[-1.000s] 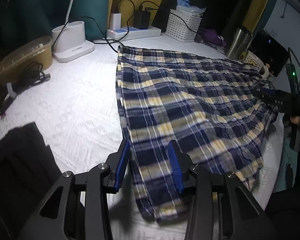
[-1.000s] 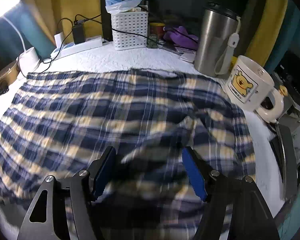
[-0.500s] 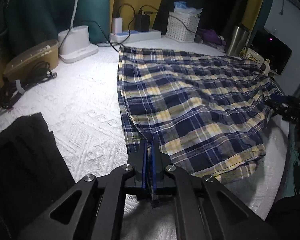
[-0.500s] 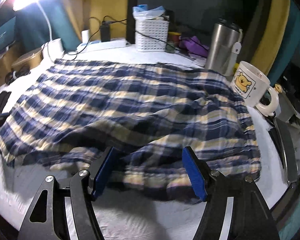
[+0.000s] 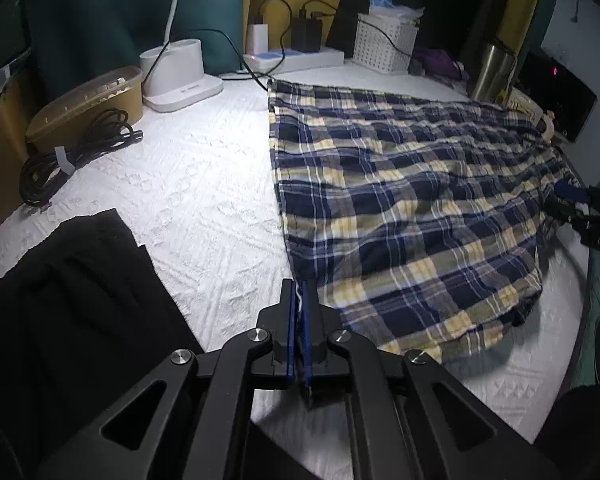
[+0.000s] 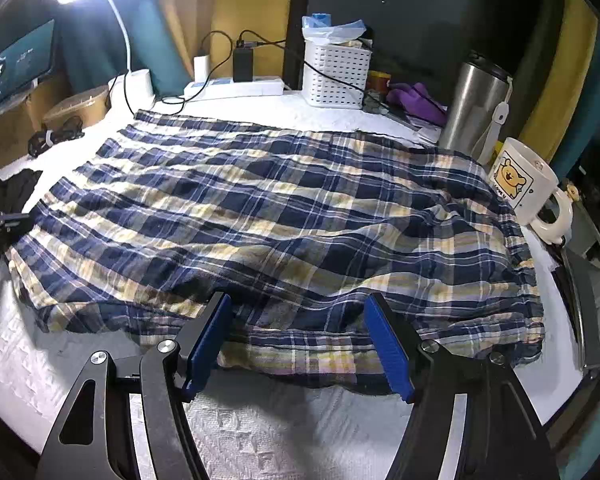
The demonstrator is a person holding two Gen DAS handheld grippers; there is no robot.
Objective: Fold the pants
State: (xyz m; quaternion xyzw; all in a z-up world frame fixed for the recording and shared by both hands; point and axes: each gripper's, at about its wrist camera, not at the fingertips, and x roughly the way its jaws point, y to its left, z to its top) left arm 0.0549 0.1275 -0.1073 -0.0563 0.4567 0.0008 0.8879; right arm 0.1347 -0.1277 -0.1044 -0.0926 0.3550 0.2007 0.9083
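Pants (image 5: 400, 200) corner pinched in left gripper (image 5: 299, 312); right gripper (image 6: 300, 344) spread wide, straddling the near edge.

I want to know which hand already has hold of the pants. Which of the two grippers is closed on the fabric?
The left gripper: its blue pads are pinched shut on the near corner of the plaid pants. The right gripper is wide open, straddling the edge.

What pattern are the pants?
Navy, yellow and white plaid pants; clearest in the right wrist view.
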